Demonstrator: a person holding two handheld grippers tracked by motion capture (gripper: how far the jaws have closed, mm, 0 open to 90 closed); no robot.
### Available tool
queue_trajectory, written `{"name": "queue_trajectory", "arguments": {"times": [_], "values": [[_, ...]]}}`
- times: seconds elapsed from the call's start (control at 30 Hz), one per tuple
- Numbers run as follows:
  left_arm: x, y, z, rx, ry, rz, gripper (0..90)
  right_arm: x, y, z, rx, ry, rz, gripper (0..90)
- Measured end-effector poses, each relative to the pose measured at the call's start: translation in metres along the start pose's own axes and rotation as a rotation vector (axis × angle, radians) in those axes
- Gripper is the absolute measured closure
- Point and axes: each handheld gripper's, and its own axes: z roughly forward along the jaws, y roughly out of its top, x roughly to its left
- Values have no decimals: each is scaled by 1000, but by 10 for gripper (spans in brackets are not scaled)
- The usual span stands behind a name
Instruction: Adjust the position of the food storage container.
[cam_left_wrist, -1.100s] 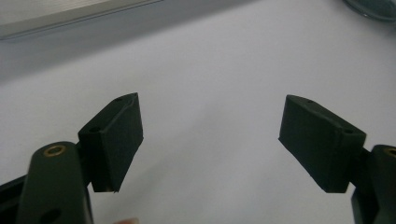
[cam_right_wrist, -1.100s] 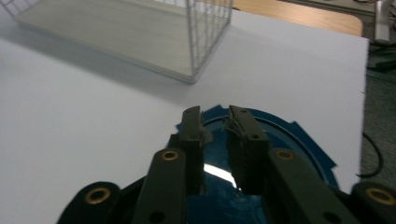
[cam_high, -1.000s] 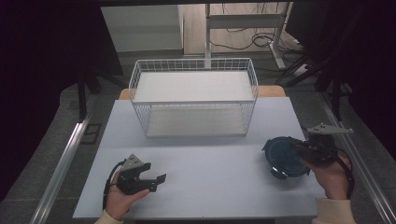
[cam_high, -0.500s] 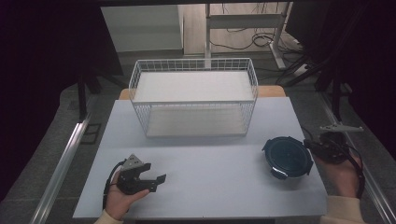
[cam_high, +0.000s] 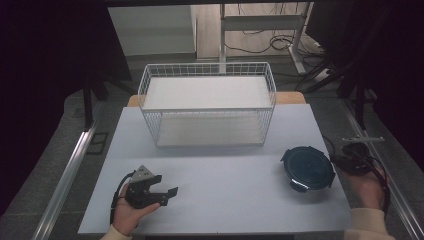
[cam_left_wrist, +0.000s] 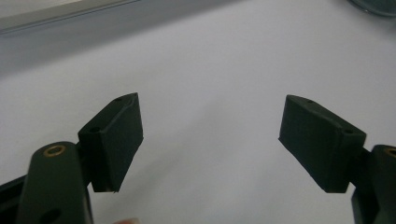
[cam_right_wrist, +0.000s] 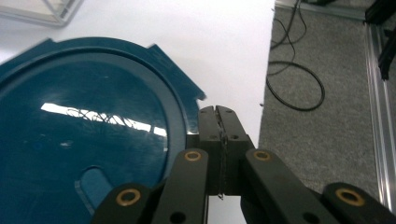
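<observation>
A dark blue round lid (cam_high: 307, 167) lies flat on the white table (cam_high: 225, 165) at the right. In the right gripper view the lid (cam_right_wrist: 84, 135) is glossy, with notched tabs on its rim. My right gripper (cam_high: 336, 160) rests at the table's right edge, just right of the lid. Its jaws are pressed together (cam_right_wrist: 218, 122) beside the lid's rim, with nothing visible between them. My left gripper (cam_high: 167, 186) sits near the front left of the table, held low. It is open wide (cam_left_wrist: 210, 140) over bare table.
A white wire basket (cam_high: 207, 105) with a white floor stands at the back middle of the table. Grey carpet with black cables (cam_right_wrist: 294, 79) lies beyond the table's right edge. A metal rail (cam_high: 65, 180) runs along the left side.
My right gripper has moved right, from over the blue lid to the table's right edge. The lid stays where it was. The left gripper has not moved.
</observation>
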Motion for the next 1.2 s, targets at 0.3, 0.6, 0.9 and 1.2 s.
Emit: {"name": "queue_trajectory", "arguments": {"times": [0.3, 0.6, 0.9, 1.2], "values": [[0, 0, 1, 4, -2, -2, 212, -3, 7, 19, 55, 2, -31, 899], [-1, 0, 3, 9, -4, -1, 212, 2, 12, 22, 73, -20, -64, 900], [0, 0, 3, 9, -2, -3, 212, 3, 13, 22, 79, -30, -70, 900], [-1, 1, 5, 13, -4, -2, 212, 5, 11, 21, 72, -16, -54, 900]]}}
